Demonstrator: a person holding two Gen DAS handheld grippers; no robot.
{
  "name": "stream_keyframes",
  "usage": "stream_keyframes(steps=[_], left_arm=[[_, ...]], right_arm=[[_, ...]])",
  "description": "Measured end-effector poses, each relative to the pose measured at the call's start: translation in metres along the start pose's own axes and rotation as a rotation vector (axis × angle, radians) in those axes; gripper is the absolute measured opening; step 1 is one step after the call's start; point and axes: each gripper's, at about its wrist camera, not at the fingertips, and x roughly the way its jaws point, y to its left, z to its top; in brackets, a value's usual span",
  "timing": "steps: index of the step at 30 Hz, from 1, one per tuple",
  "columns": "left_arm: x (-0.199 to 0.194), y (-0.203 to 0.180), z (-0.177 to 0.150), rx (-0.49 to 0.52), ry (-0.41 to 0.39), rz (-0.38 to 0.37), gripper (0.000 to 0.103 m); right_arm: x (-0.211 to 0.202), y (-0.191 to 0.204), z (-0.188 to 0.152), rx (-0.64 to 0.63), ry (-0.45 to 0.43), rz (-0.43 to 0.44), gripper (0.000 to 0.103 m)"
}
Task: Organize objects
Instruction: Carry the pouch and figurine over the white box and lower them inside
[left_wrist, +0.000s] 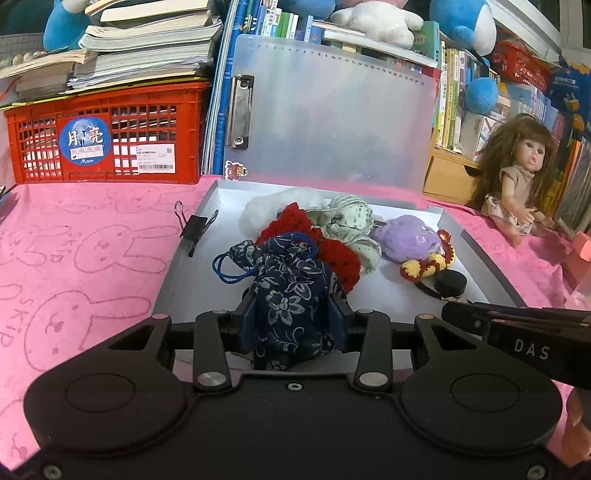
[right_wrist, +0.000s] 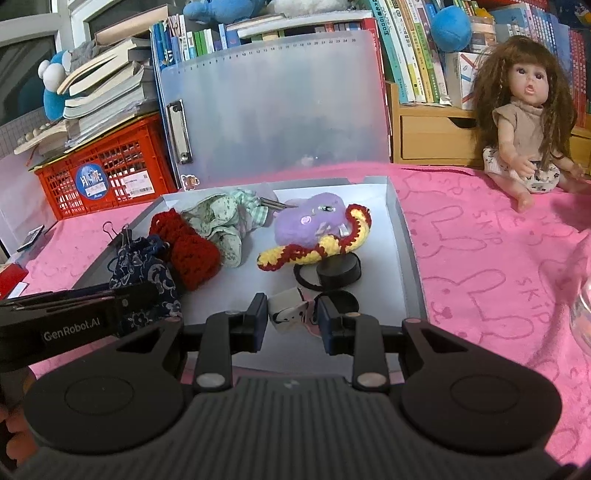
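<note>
While the blue floral pouch (left_wrist: 291, 295) is clamped by the left gripper (left_wrist: 293, 321) at the tray's (left_wrist: 476, 251) near edge, a small white cloth item (right_wrist: 291, 314) is gripped by the right gripper (right_wrist: 293, 319).

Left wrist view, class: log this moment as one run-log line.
left claw: shut on blue floral pouch | right claw: shut on small white toy | over grey tray

Pink rabbit-print cloth over the whole surface, crowded at the back

The pink cloth (right_wrist: 480, 266) carries a shallow white tray (right_wrist: 404, 236) in the middle, a black binder clip (left_wrist: 194, 227) clamped on its left rim. A red lattice crate (left_wrist: 107, 136) stands at the back left, a translucent clipboard (left_wrist: 332, 110) upright behind the tray, and a long-haired doll (right_wrist: 524, 125) sits at the back right. A clear glass (right_wrist: 583, 317) shows at the right edge.
</note>
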Motion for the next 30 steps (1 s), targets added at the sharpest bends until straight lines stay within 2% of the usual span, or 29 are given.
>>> stream_keyframes(steps=[30], left_arm=[[0.0056,-0.0016,-0.0045,0.031,0.013,0.010,0.043]], right_arm=[[0.0065,0.0053,-0.0068,-0.038,0.025,-0.004,0.038]])
